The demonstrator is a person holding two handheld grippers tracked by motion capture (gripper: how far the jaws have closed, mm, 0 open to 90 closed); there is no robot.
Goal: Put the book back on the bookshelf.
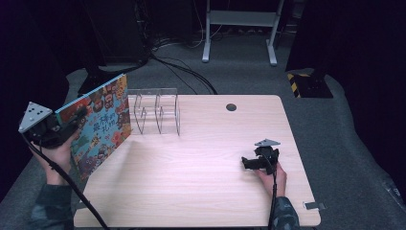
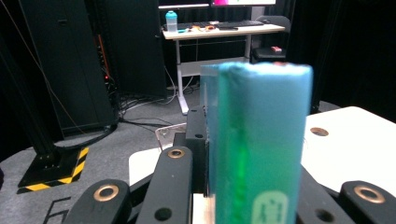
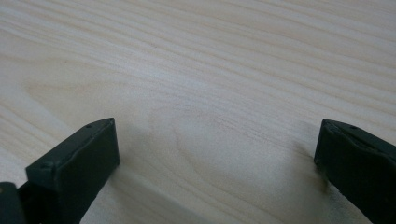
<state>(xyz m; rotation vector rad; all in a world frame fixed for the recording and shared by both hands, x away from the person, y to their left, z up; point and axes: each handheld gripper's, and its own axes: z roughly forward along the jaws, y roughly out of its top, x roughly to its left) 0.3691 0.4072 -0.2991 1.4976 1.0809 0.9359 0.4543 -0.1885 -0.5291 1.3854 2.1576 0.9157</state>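
Note:
A colourful picture book (image 1: 103, 122) is held upright and tilted over the table's left edge, its cover facing the table. My left gripper (image 1: 72, 125) is shut on its near edge; in the left gripper view the book's blue-green spine (image 2: 259, 144) stands close up between the black jaws. A clear acrylic book rack (image 1: 157, 111) stands on the table just right of the book. My right gripper (image 1: 250, 163) rests low on the table at the right, jaws open; its black fingertips (image 3: 88, 156) stand wide apart over bare wood.
The light wooden table (image 1: 201, 182) has a round cable hole (image 1: 231, 107) near its far edge and a metal clip (image 1: 313, 205) at the front right corner. Cables and a desk frame (image 1: 239, 28) lie on the grey floor behind.

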